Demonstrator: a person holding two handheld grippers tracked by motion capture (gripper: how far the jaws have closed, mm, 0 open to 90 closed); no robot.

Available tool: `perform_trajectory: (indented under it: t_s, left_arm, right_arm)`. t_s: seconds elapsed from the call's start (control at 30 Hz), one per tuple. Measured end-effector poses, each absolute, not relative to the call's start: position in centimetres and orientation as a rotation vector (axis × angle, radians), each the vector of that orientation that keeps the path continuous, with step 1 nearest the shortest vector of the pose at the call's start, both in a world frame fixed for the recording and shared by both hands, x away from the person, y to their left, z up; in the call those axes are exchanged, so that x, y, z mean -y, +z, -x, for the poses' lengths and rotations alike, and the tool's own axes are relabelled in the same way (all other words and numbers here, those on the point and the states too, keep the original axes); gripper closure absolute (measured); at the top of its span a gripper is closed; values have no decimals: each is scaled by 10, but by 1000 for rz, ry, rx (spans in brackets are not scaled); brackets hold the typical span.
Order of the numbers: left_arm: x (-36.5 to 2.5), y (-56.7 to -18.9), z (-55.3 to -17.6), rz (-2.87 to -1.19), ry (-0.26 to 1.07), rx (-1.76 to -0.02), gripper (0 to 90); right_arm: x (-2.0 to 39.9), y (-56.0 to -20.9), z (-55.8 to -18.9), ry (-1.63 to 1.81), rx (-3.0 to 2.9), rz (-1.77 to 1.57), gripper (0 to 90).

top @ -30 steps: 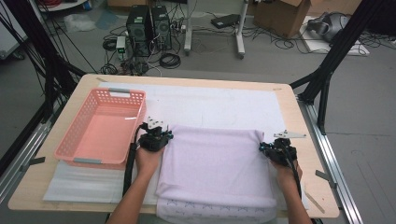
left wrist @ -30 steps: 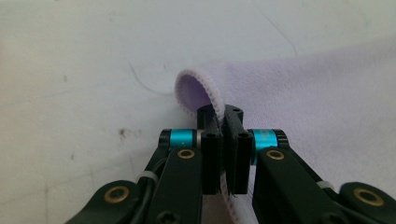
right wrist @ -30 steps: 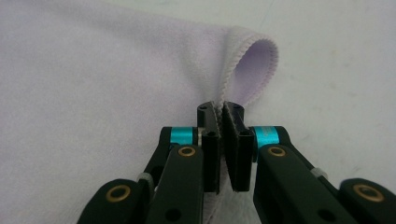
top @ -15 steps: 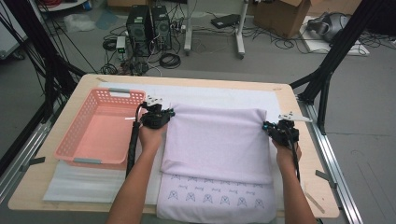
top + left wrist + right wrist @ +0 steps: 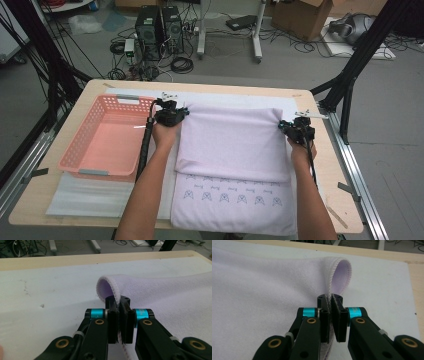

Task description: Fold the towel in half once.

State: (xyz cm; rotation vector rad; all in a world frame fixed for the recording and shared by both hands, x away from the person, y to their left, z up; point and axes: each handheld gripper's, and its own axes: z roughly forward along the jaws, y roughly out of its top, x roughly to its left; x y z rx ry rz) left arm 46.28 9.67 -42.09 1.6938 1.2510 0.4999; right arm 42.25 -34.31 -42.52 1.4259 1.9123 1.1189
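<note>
towel (image 5: 235, 145): soft, light, floppy | I grip hemmed corners | left hand-held gripper (image 5: 119, 305), right hand-held gripper (image 5: 331, 305) both pinching its hem

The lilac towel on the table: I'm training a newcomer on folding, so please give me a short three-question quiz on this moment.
1. True or false: the left gripper and the right gripper are each clamped on an edge of the lilac towel.
2. What lies beside the towel on the person's left? A) a salmon-pink plastic basket B) a metal bowl C) a cardboard box
3. Which part of the towel shows a printed pattern: the folded-over layer or the layer under it, nearest the person?

Key: 1 true; 2 A, the basket; 3 the layer under it, where a row of small blue figures shows.
</note>
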Motion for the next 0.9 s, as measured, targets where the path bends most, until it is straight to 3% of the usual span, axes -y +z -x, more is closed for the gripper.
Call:
perform_trajectory:
  t_s: [0.03, 0.07, 0.1, 0.33, 0.43, 0.67, 0.9]
  left_arm:
    - [-96, -422, -463, -1695, 501, -1264, 758]
    - [-95, -423, -463, -1698, 495, -1281, 590]
    - [-96, -422, -462, -1696, 469, -1290, 487]
    - [-94, -417, -443, -1715, 464, -1222, 469]
    - [-89, -416, -433, -1809, 435, -1167, 394]
    - [-87, -417, -400, -1792, 423, -1077, 397]
    - [-89, -420, -366, -1799, 413, -1009, 388]
  right_arm:
    - [343, -425, -424, 1117, -1911, -1438, 804]
    - [343, -425, -424, 1112, -1900, -1442, 737]
    - [344, -426, -424, 1105, -1891, -1456, 683]
    - [344, -423, -419, 1125, -1924, -1487, 601]
    - [341, -419, -414, 1165, -1949, -1493, 556]
    - [332, -404, -386, 1200, -2024, -1390, 576]
    - [337, -412, -337, 1205, -2099, -1334, 604]
